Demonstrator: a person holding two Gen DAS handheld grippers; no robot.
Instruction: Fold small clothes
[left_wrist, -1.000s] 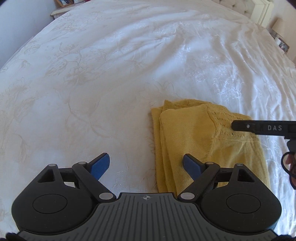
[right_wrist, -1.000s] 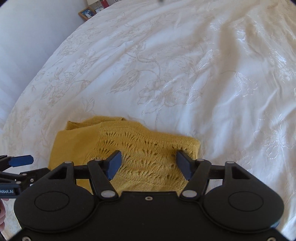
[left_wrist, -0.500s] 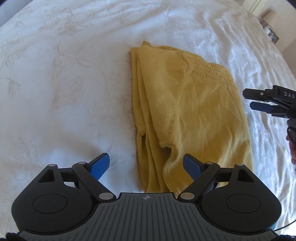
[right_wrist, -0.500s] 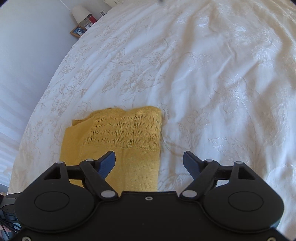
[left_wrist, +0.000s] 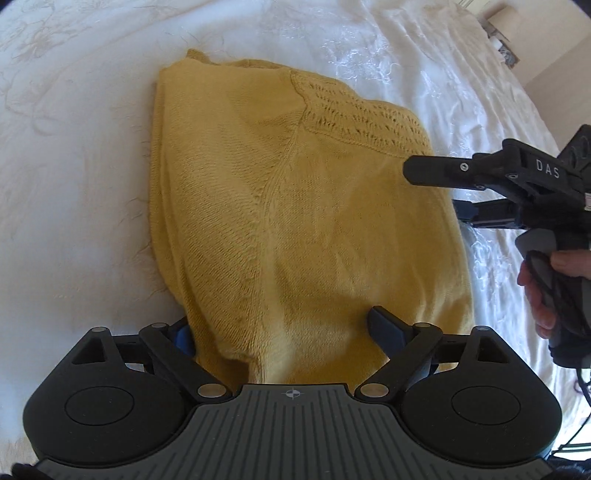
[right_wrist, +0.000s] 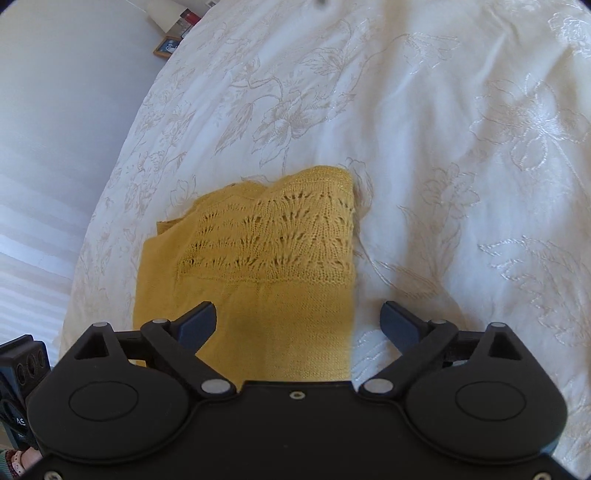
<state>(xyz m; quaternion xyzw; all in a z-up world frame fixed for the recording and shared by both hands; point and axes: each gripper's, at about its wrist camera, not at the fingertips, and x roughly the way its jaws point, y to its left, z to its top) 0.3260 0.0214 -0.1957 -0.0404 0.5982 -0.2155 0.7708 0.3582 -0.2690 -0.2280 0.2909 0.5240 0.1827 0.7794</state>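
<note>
A folded yellow knit garment (left_wrist: 295, 221) with a lace panel lies flat on the white bedspread (left_wrist: 74, 184). My left gripper (left_wrist: 284, 332) points steeply down over its near end. Its jaws are opening, and the cloth's end lies between them with the left pad partly hidden by the cloth's edge. My right gripper (left_wrist: 432, 190) comes in from the right at the garment's far side edge. In the right wrist view the right gripper (right_wrist: 299, 321) is opening wide. It straddles the right edge of the garment (right_wrist: 266, 251), and its pads are not pressing on the cloth.
A person's hand (left_wrist: 546, 280) holds the right gripper's handle. The embroidered bedspread (right_wrist: 443, 147) spreads all around the garment. A small framed picture (right_wrist: 167, 46) stands past the bed's far left edge, by a white wall.
Both grippers have sunk and tilted down toward the garment. The right jaws have widened and shifted to its right edge. The left gripper now has the cloth's near end between its jaws.
</note>
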